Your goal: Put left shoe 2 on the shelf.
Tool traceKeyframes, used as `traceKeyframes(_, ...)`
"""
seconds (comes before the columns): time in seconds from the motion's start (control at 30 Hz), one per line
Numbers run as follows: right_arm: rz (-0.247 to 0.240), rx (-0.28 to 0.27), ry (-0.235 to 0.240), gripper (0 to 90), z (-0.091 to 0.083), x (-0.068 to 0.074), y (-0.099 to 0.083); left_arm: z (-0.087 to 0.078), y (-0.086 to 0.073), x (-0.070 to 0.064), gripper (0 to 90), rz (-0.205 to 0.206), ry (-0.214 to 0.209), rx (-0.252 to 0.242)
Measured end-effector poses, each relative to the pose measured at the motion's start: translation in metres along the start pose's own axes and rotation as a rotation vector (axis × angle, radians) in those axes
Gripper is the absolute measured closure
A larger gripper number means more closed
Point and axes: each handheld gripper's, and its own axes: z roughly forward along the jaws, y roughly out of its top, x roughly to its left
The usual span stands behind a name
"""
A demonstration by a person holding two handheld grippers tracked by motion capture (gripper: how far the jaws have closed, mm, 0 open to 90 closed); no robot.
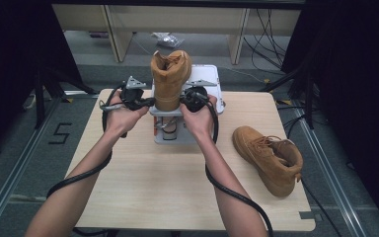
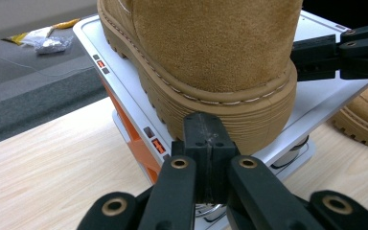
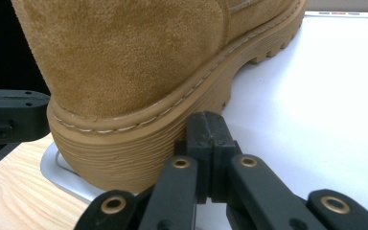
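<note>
Boot point(image 1: 170, 79) stands upright on the scale point(image 1: 212, 79); left claw point(image 2: 205, 143) and right claw point(image 3: 208, 143), both pressed closed and empty, flank its heel.

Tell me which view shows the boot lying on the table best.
The high view: the lying boot shows whole there, on its side at the table's right, laces visible. The left gripper view catches just a sliver of its sole and suede at the right edge.
</note>
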Motion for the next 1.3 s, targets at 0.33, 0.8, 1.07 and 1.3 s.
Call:
traceKeyframes(0.33, 0.001, 0.007, 0.003, 90.0, 0.0, -0.001, 0.001, 0.001, -0.001, 0.001, 89.9, -0.019, -0.021, -0.016)
traceKeyframes(0.8, -0.016, 0.016, -0.017, 64.1, -0.022, -0.01, 0.006, -0.019, -0.008, 0.008, 78.7, -0.056, -0.002, -0.115)
traceKeyframes(1.07, 0.001, -0.007, -0.03, 55.6, -0.043, -0.03, 0.001, -0.037, -0.029, 0.018, 70.8, -0.061, 0.024, -0.152)
traceKeyframes(1.3, 0.017, 0.013, -0.062, 52.6, -0.059, -0.051, -0.007, -0.041, -0.04, 0.024, 65.6, -0.104, 0.027, -0.15)
